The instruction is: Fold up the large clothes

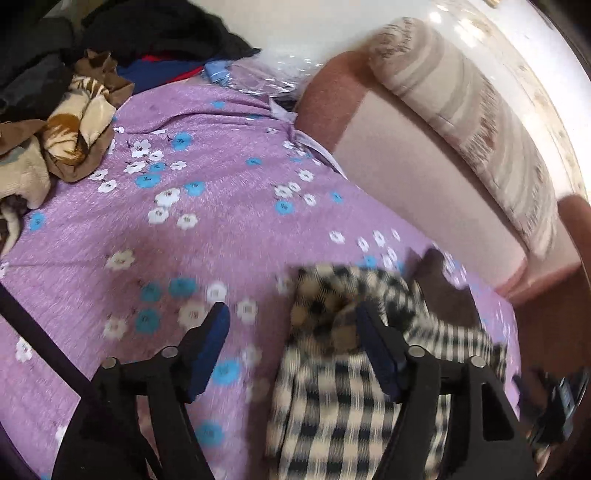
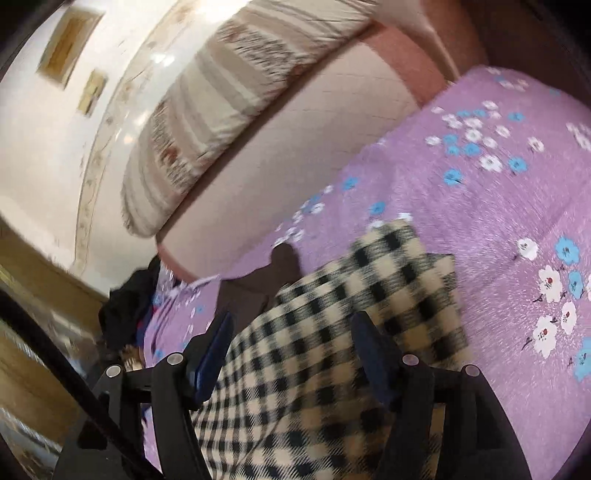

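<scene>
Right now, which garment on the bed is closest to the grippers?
The black-and-cream checked garment, lying right under both grippers; the brown patterned and dark clothes are piled at the far edge.

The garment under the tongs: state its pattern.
The garment is black-and-cream check, clearest in the right wrist view.

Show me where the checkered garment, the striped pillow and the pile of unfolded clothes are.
checkered garment [image 2: 369, 295], right wrist view, on its flat upper part.
striped pillow [image 1: 461, 110], left wrist view, on the middle of its side.
pile of unfolded clothes [image 1: 74, 129], left wrist view, on the beige and brown cloth.
</scene>
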Available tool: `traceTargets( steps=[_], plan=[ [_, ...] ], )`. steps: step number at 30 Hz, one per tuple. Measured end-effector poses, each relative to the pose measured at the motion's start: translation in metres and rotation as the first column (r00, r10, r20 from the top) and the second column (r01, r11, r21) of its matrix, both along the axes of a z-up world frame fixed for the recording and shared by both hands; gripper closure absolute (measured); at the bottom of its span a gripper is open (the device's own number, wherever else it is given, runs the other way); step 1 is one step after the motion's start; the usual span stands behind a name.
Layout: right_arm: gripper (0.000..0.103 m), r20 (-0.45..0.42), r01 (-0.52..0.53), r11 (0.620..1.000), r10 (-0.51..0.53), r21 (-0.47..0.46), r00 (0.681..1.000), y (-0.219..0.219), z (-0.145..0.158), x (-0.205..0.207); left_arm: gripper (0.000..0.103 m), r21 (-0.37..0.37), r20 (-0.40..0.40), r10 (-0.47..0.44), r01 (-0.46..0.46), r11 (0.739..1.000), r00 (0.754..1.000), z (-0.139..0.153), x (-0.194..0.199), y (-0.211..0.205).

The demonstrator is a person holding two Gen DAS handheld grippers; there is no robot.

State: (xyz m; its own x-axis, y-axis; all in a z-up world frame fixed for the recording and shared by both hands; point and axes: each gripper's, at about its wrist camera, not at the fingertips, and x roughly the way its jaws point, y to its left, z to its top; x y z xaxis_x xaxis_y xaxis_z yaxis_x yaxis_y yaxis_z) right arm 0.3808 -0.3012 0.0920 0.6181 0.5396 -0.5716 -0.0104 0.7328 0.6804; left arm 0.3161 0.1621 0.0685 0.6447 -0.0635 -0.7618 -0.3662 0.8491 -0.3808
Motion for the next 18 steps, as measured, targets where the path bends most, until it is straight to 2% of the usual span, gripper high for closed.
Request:
traceTargets(
  steps=[4,10,12,15,17,18],
  plan=[
    [0.032,0.028,-0.028,0.997,0.030,-0.068,0.999,0.011,0.015,-0.021,0.027,0.009,-0.027,-0.083,0.083,0.996,0.996,-0.012,-0.040,-0.021],
    [0.030,0.015,0.013,0.982,-0.011,-0.188,1.000,-0.006,0.026,-0.061,0.027,-0.007,-0.095,-0.164,0.164,0.986,0.982,-0.038,-0.080,-0.047],
    [0.028,-0.003,0.036,0.978,-0.037,-0.207,0.999,-0.017,0.022,-0.077,0.027,0.026,-0.107,-0.194,0.198,0.980,0.975,-0.040,-0.086,-0.057],
    [0.028,-0.063,0.041,0.964,-0.060,-0.263,0.996,-0.033,0.005,-0.101,0.026,0.148,-0.131,-0.237,0.256,0.955,0.963,-0.044,-0.091,-0.075],
    [0.028,-0.089,0.041,0.949,-0.072,-0.313,0.993,-0.039,-0.006,-0.111,0.026,0.169,-0.154,-0.262,0.287,0.943,0.953,-0.050,-0.091,-0.081],
    [0.028,-0.105,0.036,0.940,-0.076,-0.340,0.992,-0.043,-0.013,-0.116,0.026,0.156,-0.162,-0.275,0.300,0.941,0.948,-0.054,-0.091,-0.082]
  ],
)
